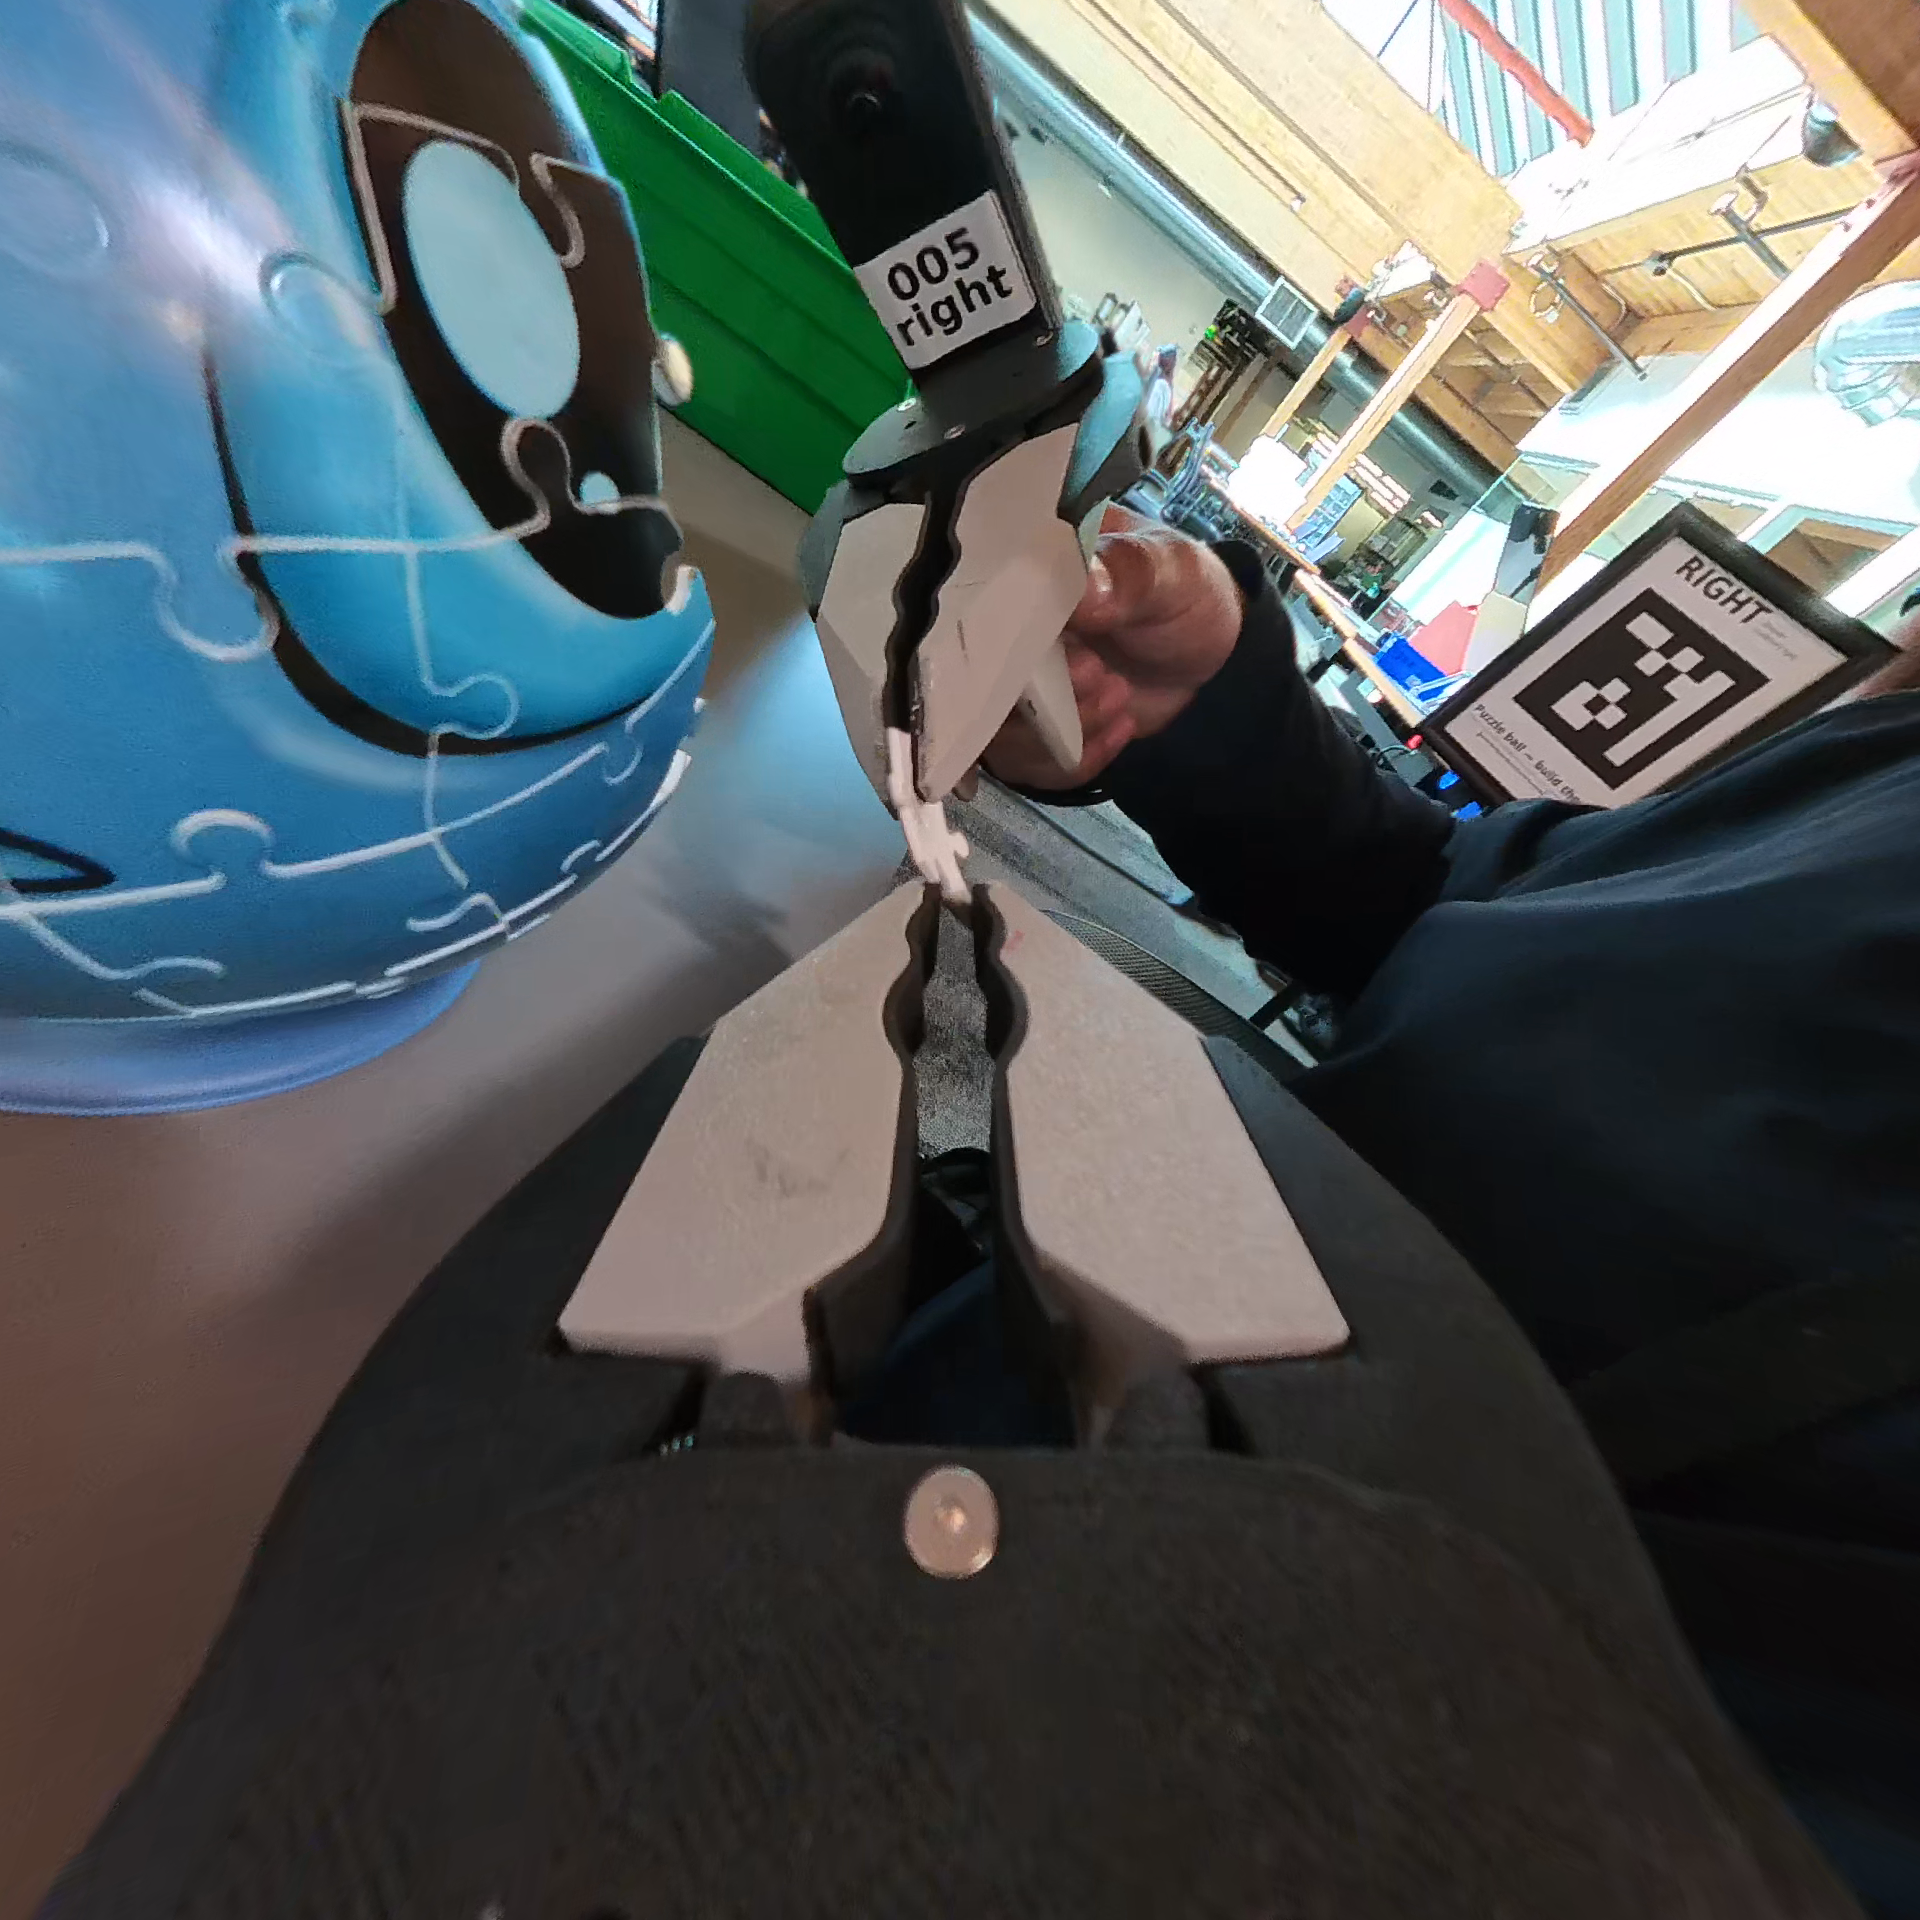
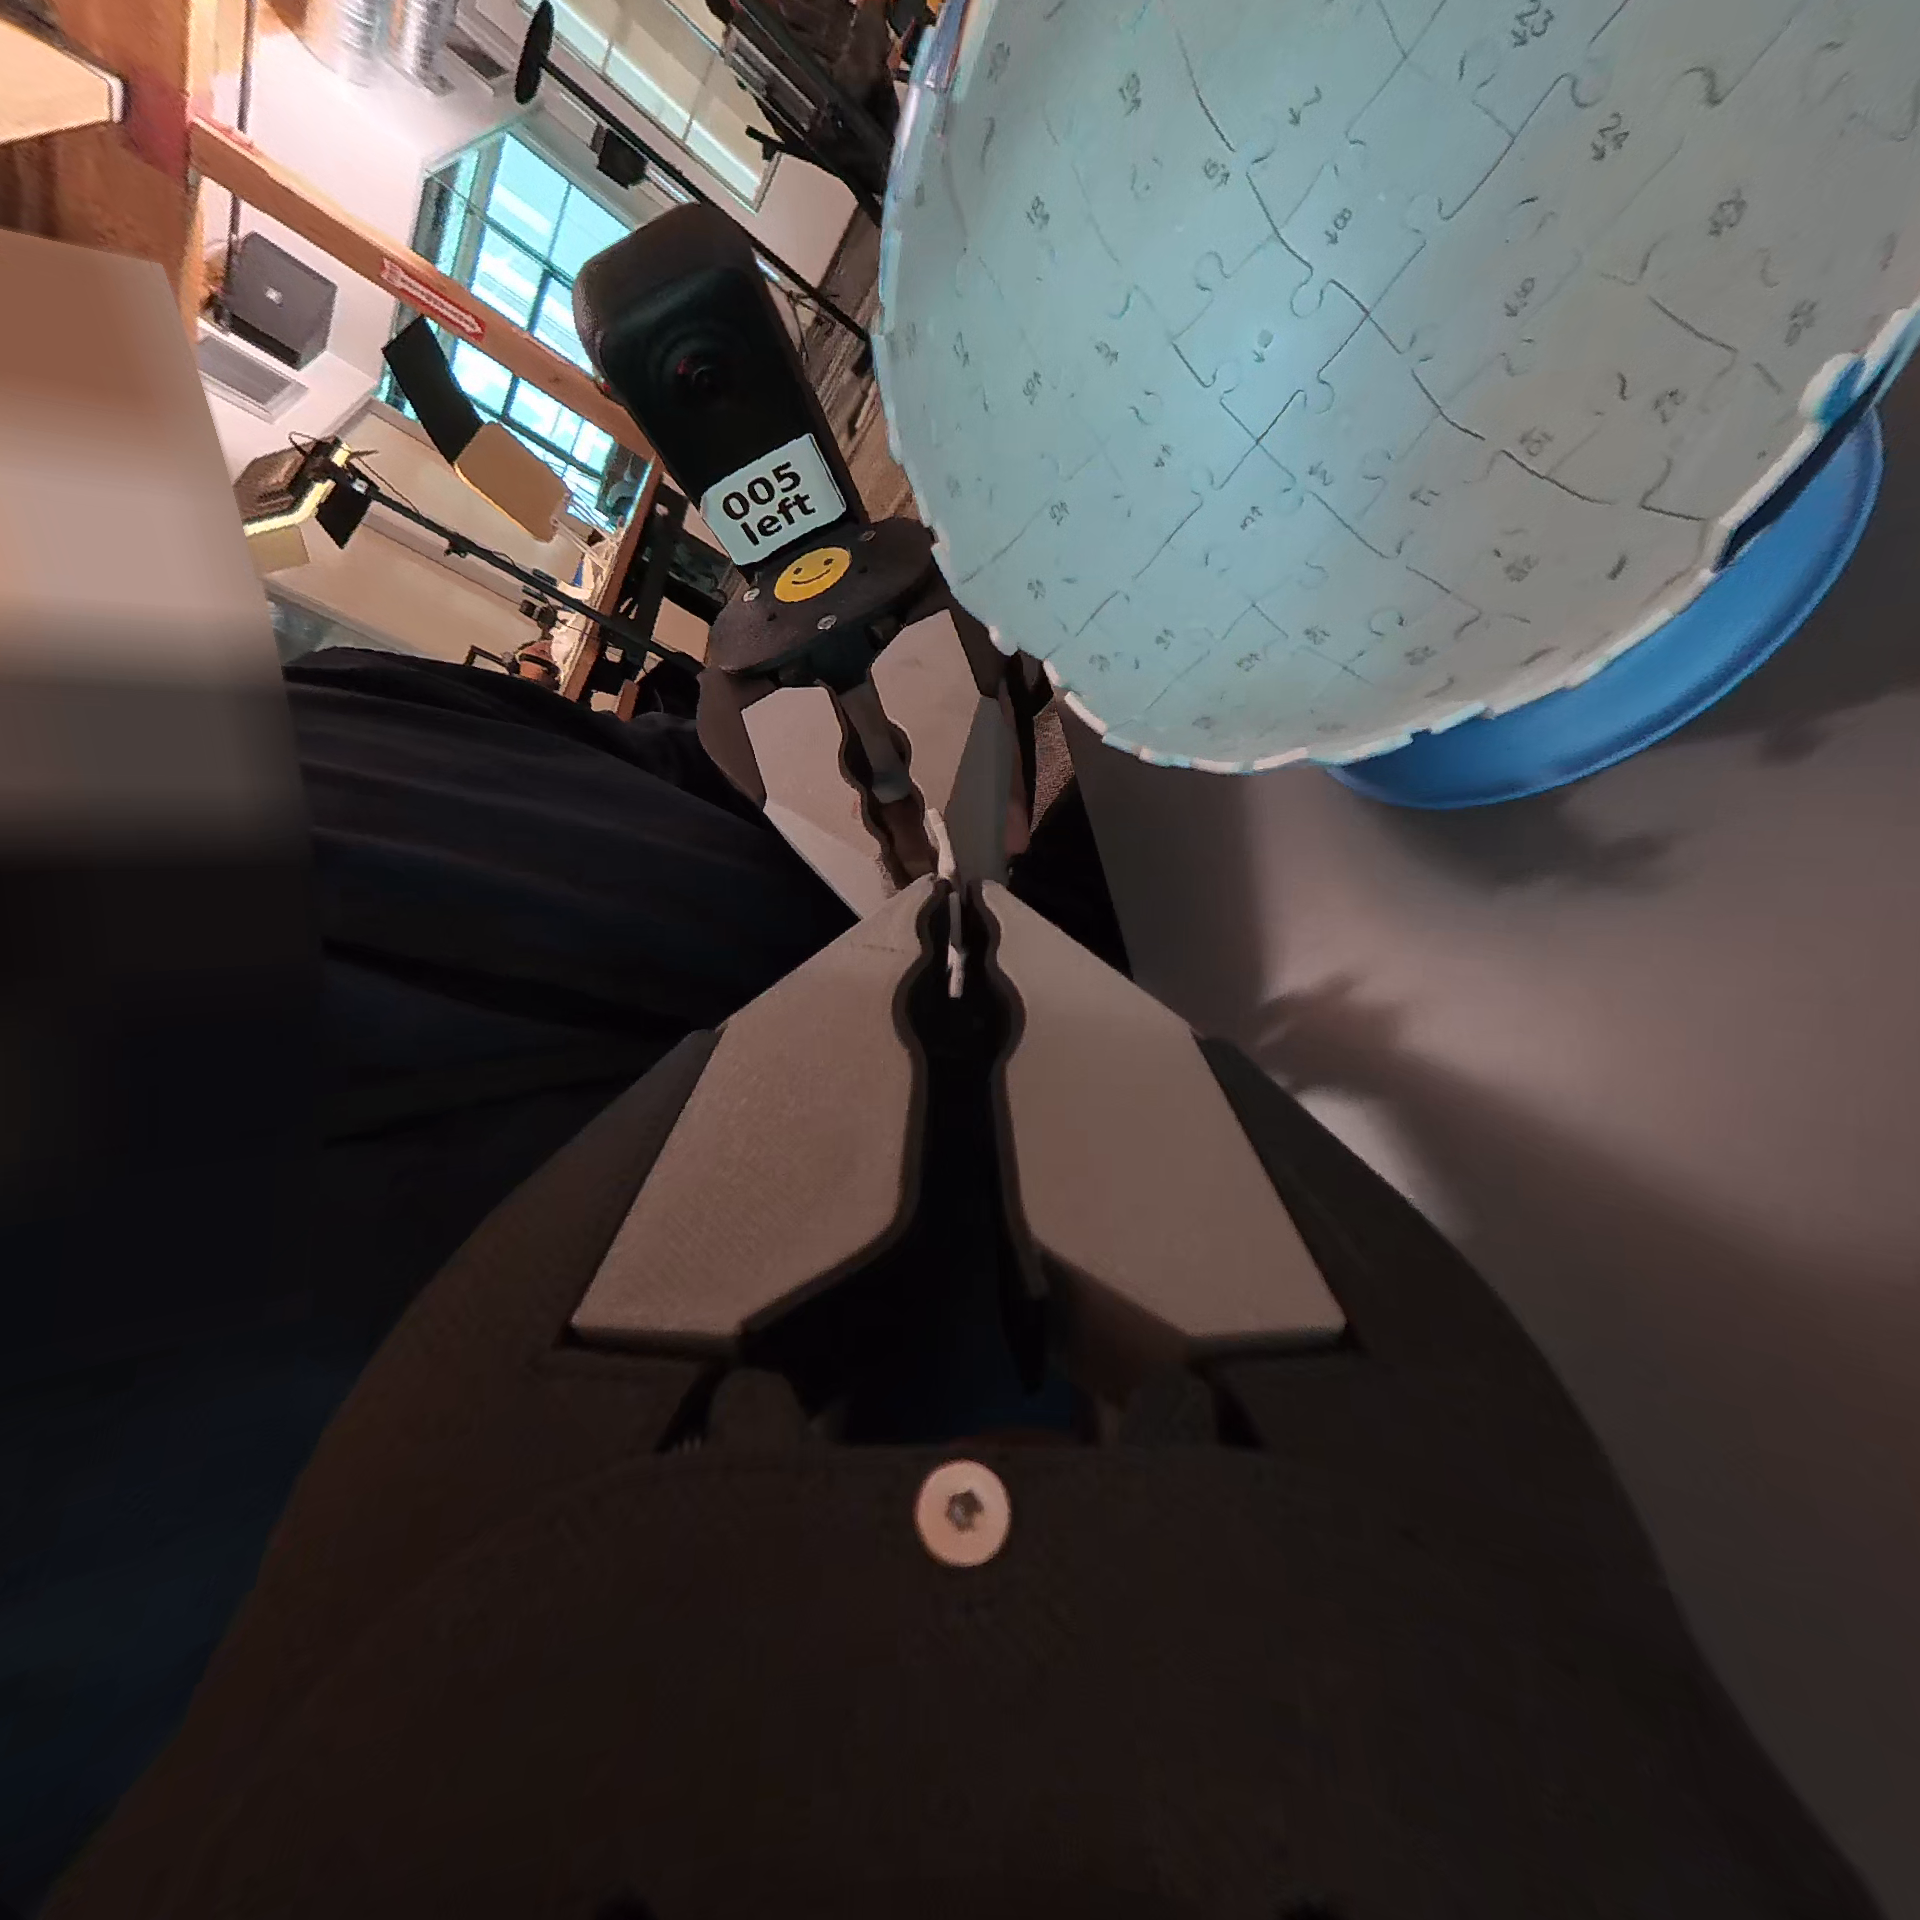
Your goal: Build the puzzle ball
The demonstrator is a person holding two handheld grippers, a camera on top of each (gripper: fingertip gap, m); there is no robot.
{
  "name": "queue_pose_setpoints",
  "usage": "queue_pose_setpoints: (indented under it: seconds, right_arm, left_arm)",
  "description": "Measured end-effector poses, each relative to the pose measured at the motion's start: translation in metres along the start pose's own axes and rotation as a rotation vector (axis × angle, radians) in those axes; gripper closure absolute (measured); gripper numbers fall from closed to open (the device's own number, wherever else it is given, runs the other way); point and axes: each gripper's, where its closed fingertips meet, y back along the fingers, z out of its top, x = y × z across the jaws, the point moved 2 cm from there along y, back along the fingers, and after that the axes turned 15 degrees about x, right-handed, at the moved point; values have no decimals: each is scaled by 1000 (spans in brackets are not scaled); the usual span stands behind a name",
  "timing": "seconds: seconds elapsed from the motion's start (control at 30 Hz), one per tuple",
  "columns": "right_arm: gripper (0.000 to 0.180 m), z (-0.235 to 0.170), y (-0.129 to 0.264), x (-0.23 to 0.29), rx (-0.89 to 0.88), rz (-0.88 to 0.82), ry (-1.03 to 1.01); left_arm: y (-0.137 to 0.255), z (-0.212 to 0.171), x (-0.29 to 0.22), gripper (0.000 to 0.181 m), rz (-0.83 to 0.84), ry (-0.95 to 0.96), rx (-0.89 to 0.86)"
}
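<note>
Workshop clutter behind the table

A green bin (image 1: 748, 301) stands at the far edge of the grey table (image 1: 208, 1247). A framed sign (image 1: 1652, 675) with a black-and-white marker leans to one side. Wooden beams (image 1: 1704, 384) cross overhead; paned windows (image 2: 520, 270) and a black speaker (image 2: 275, 301) show beyond.

Puzzle ball (image 1: 312, 623) glossy plastic outside, matt inside; hand-held gripper fingers (image 1: 769, 1143) rough matt grey plastic.
</note>
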Motion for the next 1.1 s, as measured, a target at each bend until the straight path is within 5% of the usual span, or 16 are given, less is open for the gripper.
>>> queue_pose_setpoints:
  seconds: [0.6,0.93,1.1]
  right_arm:
    - [180,-3,-18,7,63,31,26]
    - [180,5,-14,6,-28,46,20]
    - [180,4,-8,7,-76,-2,44]
  left_arm:
    - [-13,-19,-12,180,-9,-79,112]
    - [-5,-8,-14,172,-129,49,10]
    - [4,-5,0,181,-39,56,-39]
